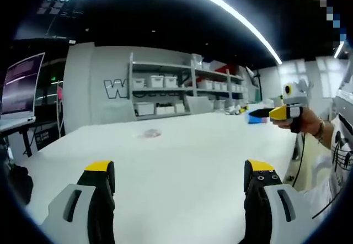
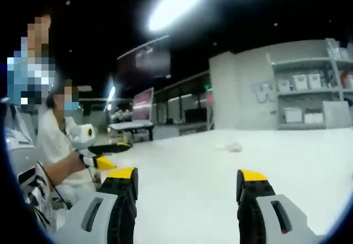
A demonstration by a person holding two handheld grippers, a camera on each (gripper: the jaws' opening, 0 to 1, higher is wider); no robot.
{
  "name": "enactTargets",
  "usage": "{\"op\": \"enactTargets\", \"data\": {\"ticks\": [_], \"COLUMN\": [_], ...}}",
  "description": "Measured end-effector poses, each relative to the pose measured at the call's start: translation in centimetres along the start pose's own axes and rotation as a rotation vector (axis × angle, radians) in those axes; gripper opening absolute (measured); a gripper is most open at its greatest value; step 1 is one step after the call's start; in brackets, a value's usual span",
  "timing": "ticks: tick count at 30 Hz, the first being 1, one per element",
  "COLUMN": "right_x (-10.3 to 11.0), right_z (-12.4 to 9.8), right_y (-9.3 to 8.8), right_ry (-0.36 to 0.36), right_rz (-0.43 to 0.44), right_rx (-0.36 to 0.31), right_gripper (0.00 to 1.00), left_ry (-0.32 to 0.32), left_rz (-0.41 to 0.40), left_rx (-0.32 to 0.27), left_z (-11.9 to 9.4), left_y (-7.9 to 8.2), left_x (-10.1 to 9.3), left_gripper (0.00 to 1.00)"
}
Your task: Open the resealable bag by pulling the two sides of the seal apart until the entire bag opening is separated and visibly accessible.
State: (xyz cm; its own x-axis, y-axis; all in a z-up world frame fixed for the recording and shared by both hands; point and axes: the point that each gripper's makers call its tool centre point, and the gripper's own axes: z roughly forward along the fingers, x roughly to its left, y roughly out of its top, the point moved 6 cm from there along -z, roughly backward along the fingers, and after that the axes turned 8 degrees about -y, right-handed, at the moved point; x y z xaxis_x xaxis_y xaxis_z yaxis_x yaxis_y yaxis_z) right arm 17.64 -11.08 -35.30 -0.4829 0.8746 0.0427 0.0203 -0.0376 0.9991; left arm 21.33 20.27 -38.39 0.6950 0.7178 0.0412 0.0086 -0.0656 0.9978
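— What's my left gripper doing?

— I have its jaws spread wide above the white table, nothing between them. Ahead of it and a little to its left, well apart from the tips, the resealable bag lies flat on the table, small and pale; I can't tell whether its seal is closed.

— And the other side?

— My right gripper is just as wide, also with nothing between its jaws and held over the table. From there the bag sits ahead and slightly to the right, again well apart from the tips.

— Do I see one gripper from the other?

— Yes. In the left gripper view the right gripper comes in from the right, yellow-tipped, held by a hand. In the right gripper view the left gripper comes in from the left, held by a gloved hand.

— Anything behind?

— Shelves with white bins stand beyond the far edge of the table, and a monitor glows off to the left gripper's left.
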Motion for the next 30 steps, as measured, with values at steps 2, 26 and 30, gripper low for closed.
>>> {"op": "enactTargets", "data": {"ticks": [2,26,30], "right_x": [-0.2,-2.1,-2.4], "right_z": [0.1,2.0,3.0], "right_y": [0.2,0.3,0.1], "right_ry": [-0.006,-0.116,-0.127], "right_rz": [-0.019,-0.207,-0.222], "right_rx": [0.006,0.046,0.065], "right_gripper": [0.73,0.62,0.61], "left_ry": [0.005,-0.007,-0.001], "left_rz": [-0.001,0.019,-0.009], "left_rx": [0.008,0.076,0.082], "left_z": [0.0,1.6,2.4], "left_y": [0.0,1.6,1.6], "left_x": [0.1,-0.6,-0.2], "left_gripper": [0.96,0.96,0.96]}}
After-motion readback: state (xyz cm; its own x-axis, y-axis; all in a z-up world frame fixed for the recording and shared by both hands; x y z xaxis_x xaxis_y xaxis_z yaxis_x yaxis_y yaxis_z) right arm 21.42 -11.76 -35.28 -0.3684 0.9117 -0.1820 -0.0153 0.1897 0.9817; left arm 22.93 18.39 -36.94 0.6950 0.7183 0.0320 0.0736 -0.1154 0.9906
